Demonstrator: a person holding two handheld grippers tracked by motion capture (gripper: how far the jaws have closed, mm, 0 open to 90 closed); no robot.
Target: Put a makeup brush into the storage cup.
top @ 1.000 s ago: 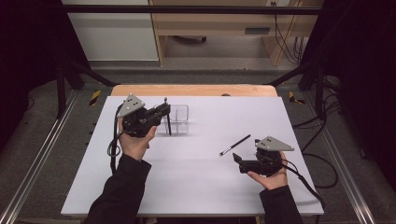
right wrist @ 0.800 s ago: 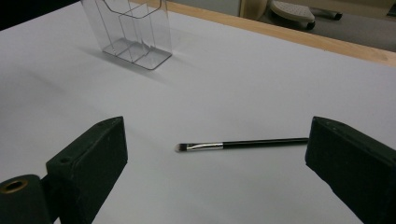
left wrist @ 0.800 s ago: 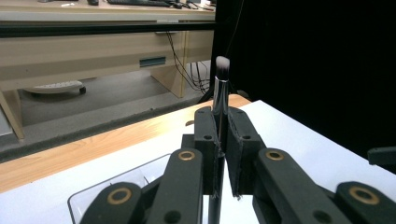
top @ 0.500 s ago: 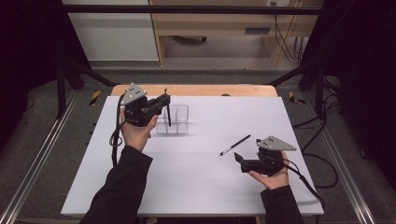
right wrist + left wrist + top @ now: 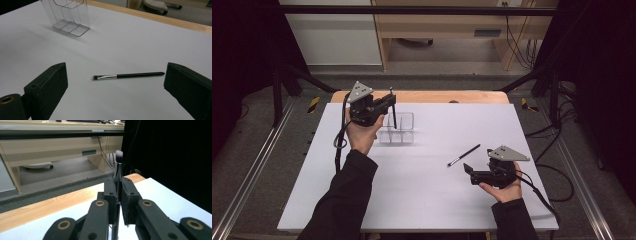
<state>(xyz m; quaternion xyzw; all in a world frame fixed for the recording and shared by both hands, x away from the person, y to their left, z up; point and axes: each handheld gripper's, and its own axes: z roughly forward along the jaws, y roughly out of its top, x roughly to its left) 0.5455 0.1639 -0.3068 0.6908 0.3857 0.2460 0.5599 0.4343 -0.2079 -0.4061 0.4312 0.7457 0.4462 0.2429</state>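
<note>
brush (image 5: 118, 167) | clamped upright in left tongs (image 5: 119, 195) | above organizer (image 5: 398, 128)

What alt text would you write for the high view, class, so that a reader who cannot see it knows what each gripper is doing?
The left gripper holds a makeup brush upright over a clear plastic organizer at the far side of a white table. The right gripper rests open near the table's right edge, pointing towards a second thin brush lying flat beside it.
</note>
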